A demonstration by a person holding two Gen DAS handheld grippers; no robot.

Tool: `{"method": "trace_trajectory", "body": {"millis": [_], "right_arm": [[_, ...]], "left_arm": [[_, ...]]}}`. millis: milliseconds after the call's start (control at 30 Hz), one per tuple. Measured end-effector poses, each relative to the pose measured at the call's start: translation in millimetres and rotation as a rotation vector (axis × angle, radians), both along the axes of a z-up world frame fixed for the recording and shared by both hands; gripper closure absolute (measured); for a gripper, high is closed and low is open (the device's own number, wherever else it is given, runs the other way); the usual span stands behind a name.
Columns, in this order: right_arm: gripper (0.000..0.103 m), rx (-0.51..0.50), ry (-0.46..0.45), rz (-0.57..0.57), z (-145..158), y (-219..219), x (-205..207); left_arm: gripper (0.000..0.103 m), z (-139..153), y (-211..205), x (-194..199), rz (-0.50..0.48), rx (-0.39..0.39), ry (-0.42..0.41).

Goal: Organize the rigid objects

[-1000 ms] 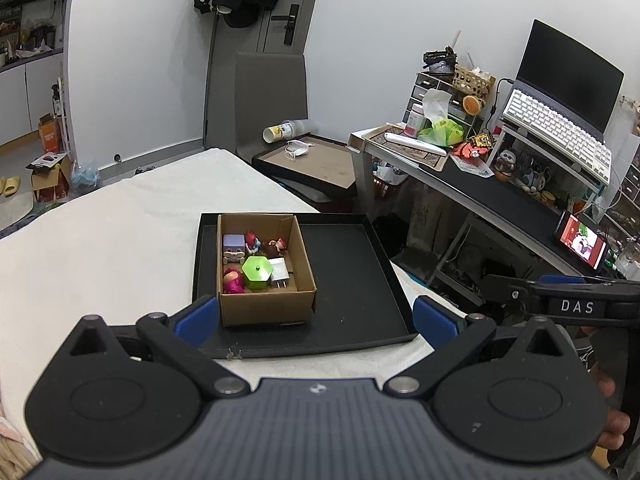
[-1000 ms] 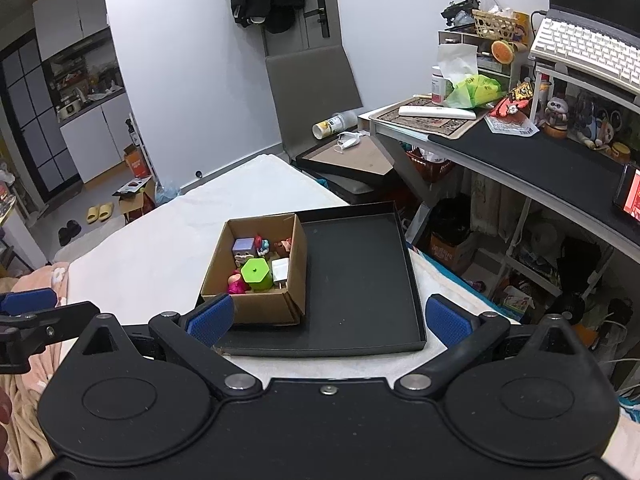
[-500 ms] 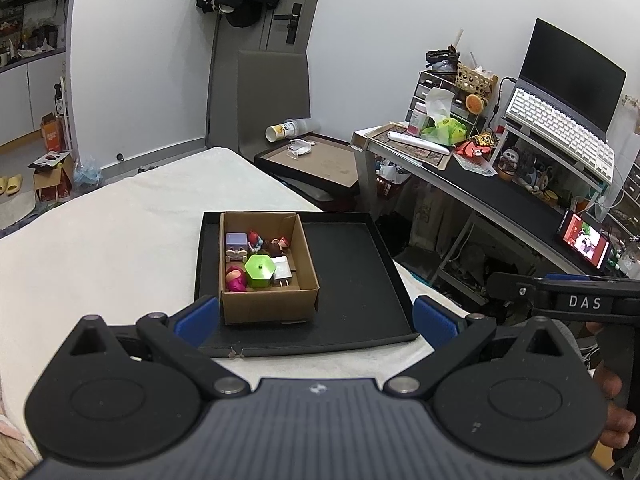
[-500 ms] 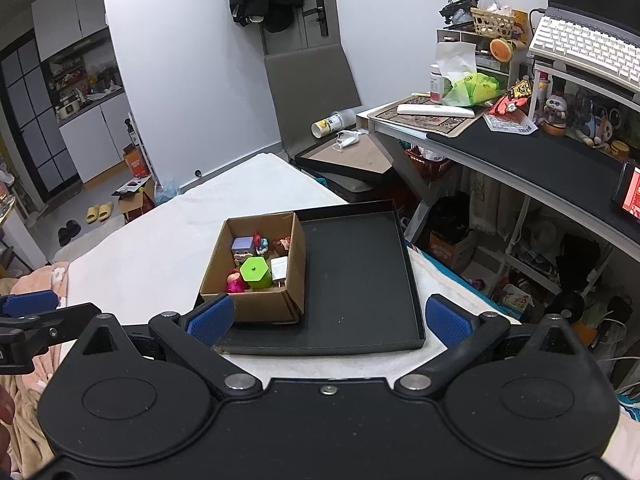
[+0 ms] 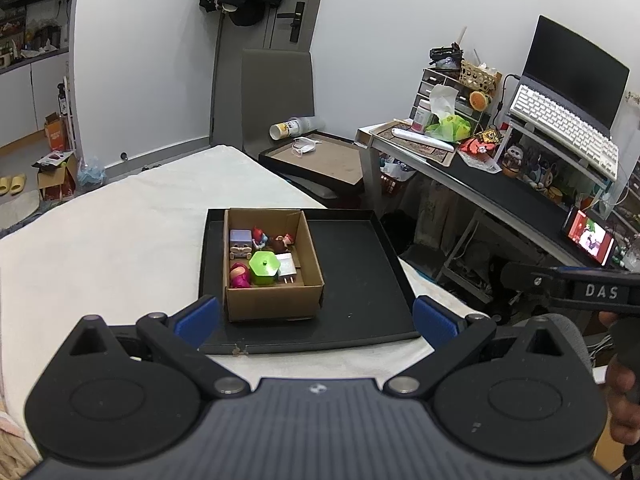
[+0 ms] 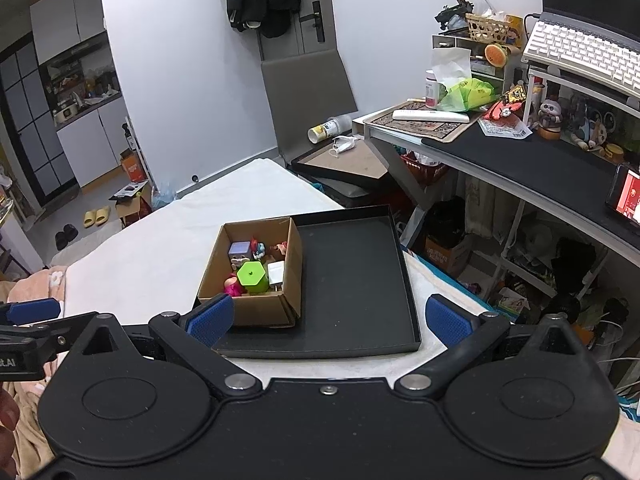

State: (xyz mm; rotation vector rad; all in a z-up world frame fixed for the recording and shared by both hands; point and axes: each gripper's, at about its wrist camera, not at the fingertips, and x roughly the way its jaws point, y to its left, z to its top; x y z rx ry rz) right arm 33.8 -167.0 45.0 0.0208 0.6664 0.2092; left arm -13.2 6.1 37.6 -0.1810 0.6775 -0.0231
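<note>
Cardboard box (image 5: pixel 274 276), open top, plain brown corrugated, sits in the left part of a shallow black tray (image 5: pixel 360 276) with a low raised rim, matte. Tray rests on a white bed (image 5: pixel 100 248), soft cloth surface. Right part of the tray bare.

Inside the box, packed close: green hexagonal container (image 5: pixel 263 267), smooth plastic, small knob on its lid; white charger plug (image 5: pixel 287 269) touching its right side, prongs toward the near wall; pink rounded toy (image 5: pixel 239 274) at its left; lilac cube toy (image 5: pixel 240 242) at the far left; small red-and-blue figurine (image 5: pixel 258 237) and brown figurine (image 5: pixel 283 241) along the far side.

Left gripper (image 5: pixel 316 316) jaws wide apart, blue ribbed pads, holding nothing, hovering short of the tray's near rim. Right gripper (image 6: pixel 328 316) jaws also spread, empty, its left pad overlapping the box's near corner in the right wrist view; contact unclear.

Around: cluttered counter (image 6: pixel 520 160) at right with white keyboard (image 5: pixel 564 124), green bag (image 6: pixel 470 92); grey chair (image 5: pixel 276 96) behind the bed. Nothing blocks the box.
</note>
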Motion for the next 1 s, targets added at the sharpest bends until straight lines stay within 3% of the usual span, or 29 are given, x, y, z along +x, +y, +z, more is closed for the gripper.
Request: {"method": "trace_trajectory", "body": {"millis": [1000], "right_arm": [[0.000, -0.016, -0.003, -0.012, -2.6, -2.1, -2.4]], "left_arm": [[0.001, -3.8, -3.4, -5.3, -0.002, 0.001, -0.006]]}}
